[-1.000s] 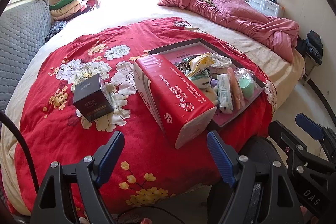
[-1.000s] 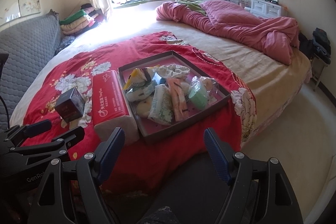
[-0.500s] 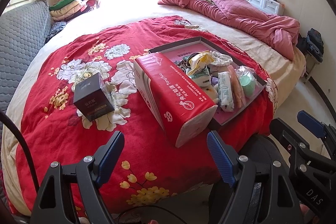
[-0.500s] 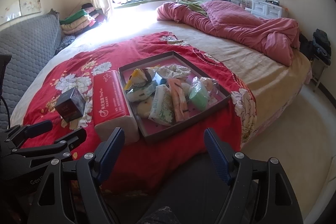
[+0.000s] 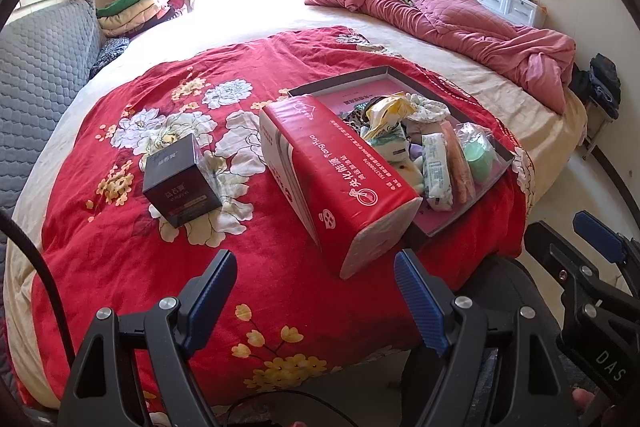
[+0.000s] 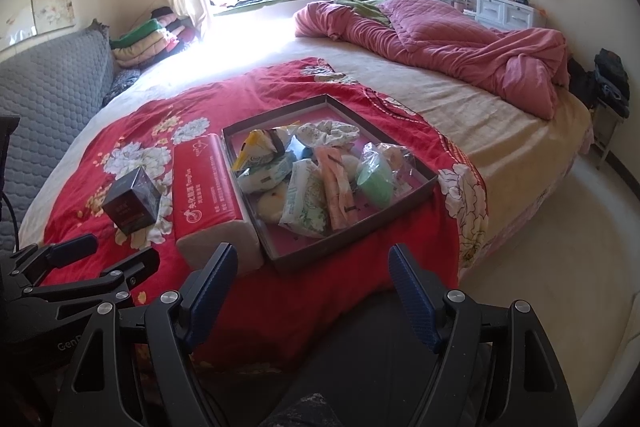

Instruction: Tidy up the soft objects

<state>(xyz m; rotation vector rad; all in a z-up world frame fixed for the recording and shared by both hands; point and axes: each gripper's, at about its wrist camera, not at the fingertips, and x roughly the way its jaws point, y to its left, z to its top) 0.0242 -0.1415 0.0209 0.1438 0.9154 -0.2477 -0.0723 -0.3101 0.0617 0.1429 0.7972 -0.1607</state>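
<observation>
Hovering wide-open, empty: left gripper (image 5: 314, 301), right gripper (image 6: 310, 293), tissue pack (image 5: 336, 183) hiding tray (image 6: 362, 241) edge (contents jumbled).

tray's (image 5: 472, 223) left wall behind tissue pack (image 5: 340, 183), box label (image 6: 128, 213) unreadable

The left gripper (image 5: 314, 293) is a matte black frame of triangular cut-out arms with two blue, finely ribbed finger pads (image 5: 418, 307), and round silver screws at the pivots. A thin black cable (image 5: 38, 267) curves past its left side. The right gripper (image 6: 308, 287) has the same black frame, blue textured pads (image 6: 412, 301) and silver screws. White letters "DAS" show on its housing in the left wrist view, and "Gen" on the left one's housing in the right wrist view.
</observation>
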